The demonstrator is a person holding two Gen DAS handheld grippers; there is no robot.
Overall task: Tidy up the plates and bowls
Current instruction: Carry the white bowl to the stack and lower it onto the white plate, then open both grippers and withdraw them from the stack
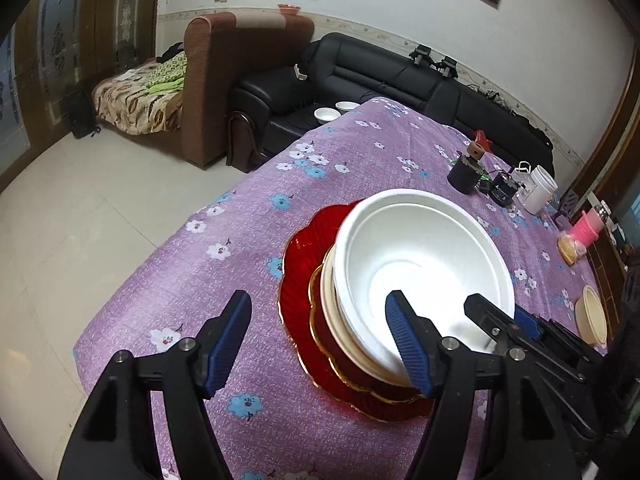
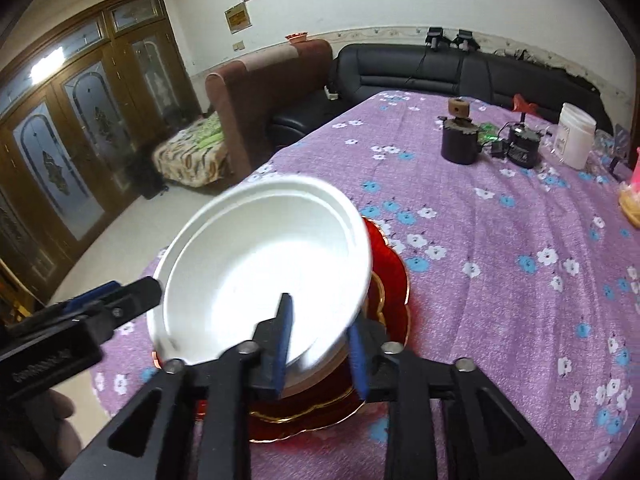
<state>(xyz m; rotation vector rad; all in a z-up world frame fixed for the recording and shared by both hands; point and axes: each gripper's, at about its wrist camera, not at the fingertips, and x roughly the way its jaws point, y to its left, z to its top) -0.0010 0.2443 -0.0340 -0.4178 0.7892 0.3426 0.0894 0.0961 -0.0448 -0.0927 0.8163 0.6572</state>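
The left tongs [image 1: 318,340] are standing wide apart at the near edge of the stack, one finger outside over the cloth and the other over the near rim of the white bowl [image 1: 424,264]; the pads are pressing on nothing. The right tongs [image 2: 320,332] are straddling the opposite rim of that bowl with a gap showing on each side of it — apart, not clamped.

The white bowl is sitting as the top piece of a stack: a cream bowl [image 1: 332,308] is nesting under it, then a small gold-rimmed red plate [image 1: 324,332], then a large red plate [image 1: 304,280], all on the purple floral worktop [image 1: 240,240]. In the right wrist view the white bowl is appearing tilted and slightly blurred, so it is probably still settling.

The step in hand is judged to be releasing the bowl onto the stack. To do it well, both tongs should be clearing the rim fully before withdrawing, moving straight back so no finger is dragging the rim sideways. A beige bowl [image 1: 592,316] is lying further right on the worktop — likely a next candidate.
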